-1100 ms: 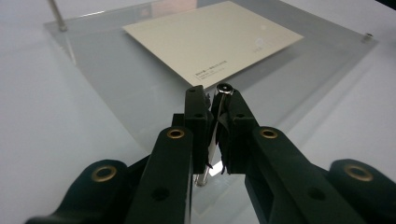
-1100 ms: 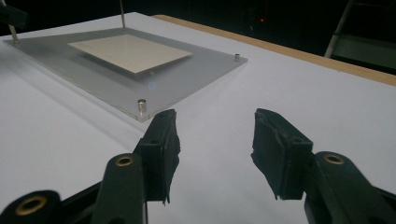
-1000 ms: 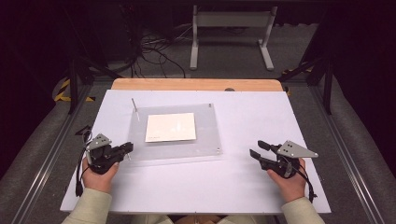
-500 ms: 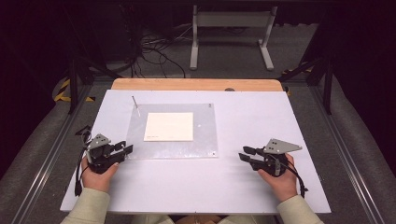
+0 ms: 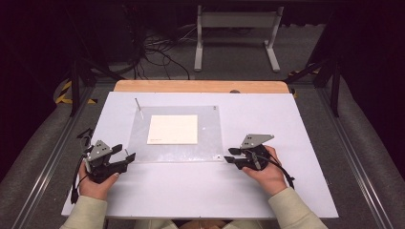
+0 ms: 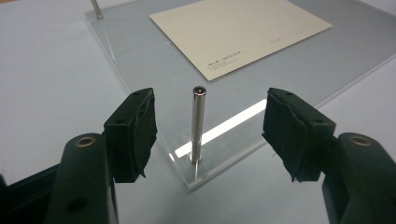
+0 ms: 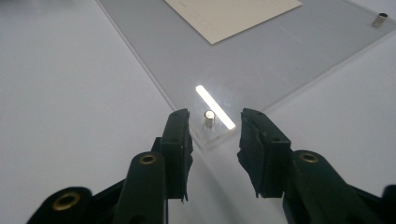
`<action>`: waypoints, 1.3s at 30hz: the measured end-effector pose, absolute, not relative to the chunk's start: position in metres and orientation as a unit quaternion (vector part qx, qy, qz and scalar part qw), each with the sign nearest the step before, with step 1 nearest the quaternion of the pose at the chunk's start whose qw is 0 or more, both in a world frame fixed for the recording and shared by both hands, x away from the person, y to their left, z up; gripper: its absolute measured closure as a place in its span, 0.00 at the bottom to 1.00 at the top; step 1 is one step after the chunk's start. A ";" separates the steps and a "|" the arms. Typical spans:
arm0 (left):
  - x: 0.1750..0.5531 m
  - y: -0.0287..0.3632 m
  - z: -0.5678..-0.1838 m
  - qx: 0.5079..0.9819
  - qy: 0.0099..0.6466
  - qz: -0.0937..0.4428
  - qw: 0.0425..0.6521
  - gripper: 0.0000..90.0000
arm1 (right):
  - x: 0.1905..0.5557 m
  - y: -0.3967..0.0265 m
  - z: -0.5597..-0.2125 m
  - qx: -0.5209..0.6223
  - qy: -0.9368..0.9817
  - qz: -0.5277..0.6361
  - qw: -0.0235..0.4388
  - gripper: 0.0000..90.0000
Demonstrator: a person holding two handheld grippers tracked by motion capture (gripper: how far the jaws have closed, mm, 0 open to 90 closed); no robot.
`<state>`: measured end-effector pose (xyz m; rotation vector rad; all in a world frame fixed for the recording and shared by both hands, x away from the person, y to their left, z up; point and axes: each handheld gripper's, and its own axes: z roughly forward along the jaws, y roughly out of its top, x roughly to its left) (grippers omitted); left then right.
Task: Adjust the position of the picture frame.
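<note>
A clear acrylic plate (image 5: 210,138) lies on the white table with a cream card (image 5: 173,129) on its middle. At the plate's near left corner a thin metal pin (image 6: 197,123) stands upright. My left gripper (image 5: 125,153) (image 6: 212,130) is open around it. Its jaws have just been opening, and both pads stand clear of the pin. My right gripper (image 5: 230,156) (image 7: 215,133) is open at the near right corner. A short metal stub (image 7: 209,117) sits just ahead of its tips, untouched. Its jaws have just been opening a little.
Another tall pin (image 5: 137,102) stands at the plate's far left corner, and a short stub (image 7: 380,19) at the far right corner. A wooden strip (image 5: 200,86) runs along the table's far edge. Cables trail from both grippers toward the table's sides.
My right hand has moved left to the plate's near right corner. The left gripper's jaws have opened off the upright pin, and that hand stayed in place.
</note>
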<state>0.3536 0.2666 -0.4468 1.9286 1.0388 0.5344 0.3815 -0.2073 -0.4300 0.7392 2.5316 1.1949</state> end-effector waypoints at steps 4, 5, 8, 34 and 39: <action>0.354 0.269 -0.447 0.769 0.422 0.214 0.430 0.38 | 0.391 -0.195 -0.435 0.245 0.871 0.409 0.120 0.70; 0.354 0.270 -0.447 0.769 0.422 0.214 0.429 0.38 | 0.393 -0.192 -0.437 0.243 0.872 0.408 0.118 0.70; 0.354 0.271 -0.447 0.767 0.426 0.213 0.429 0.38 | 0.398 -0.187 -0.442 0.245 0.875 0.402 0.114 0.72; 0.352 0.284 -0.444 0.739 0.461 0.213 0.444 0.31 | 0.366 -0.165 -0.450 0.154 0.912 0.378 -0.027 1.00; 0.351 0.288 -0.443 0.731 0.469 0.213 0.447 0.30 | 0.351 -0.154 -0.446 0.124 0.921 0.369 0.011 0.95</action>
